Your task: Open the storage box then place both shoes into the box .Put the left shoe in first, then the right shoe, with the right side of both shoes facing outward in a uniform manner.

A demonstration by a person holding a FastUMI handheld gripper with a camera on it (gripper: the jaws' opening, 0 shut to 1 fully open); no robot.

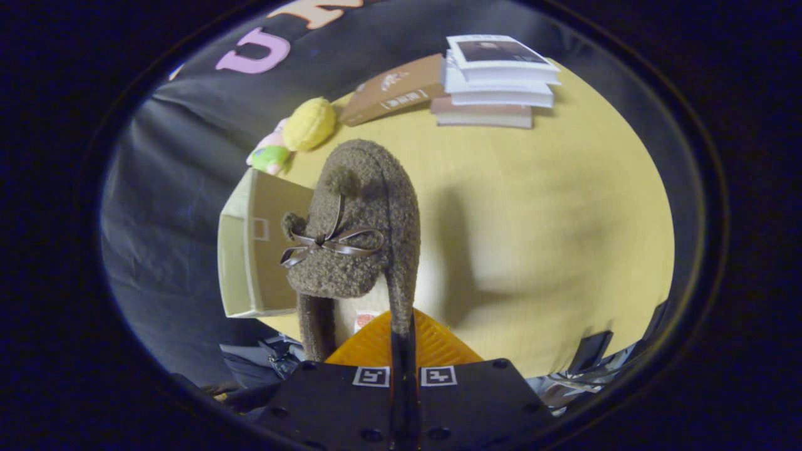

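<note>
Yellow cloth covers the surface [551, 207], where a stack of books [498, 81] and a plush toy [294, 134] are seen at the far side. A fuzzy brown shoe [360, 225] with a ribbon bow is gripped at its collar by the closed jaws and held raised, just beside the open storage box [250, 250].

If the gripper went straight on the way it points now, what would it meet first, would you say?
The gripper is already shut on the fuzzy shoe. Beyond that, probably bare yellow table; depth is unclear.
</note>
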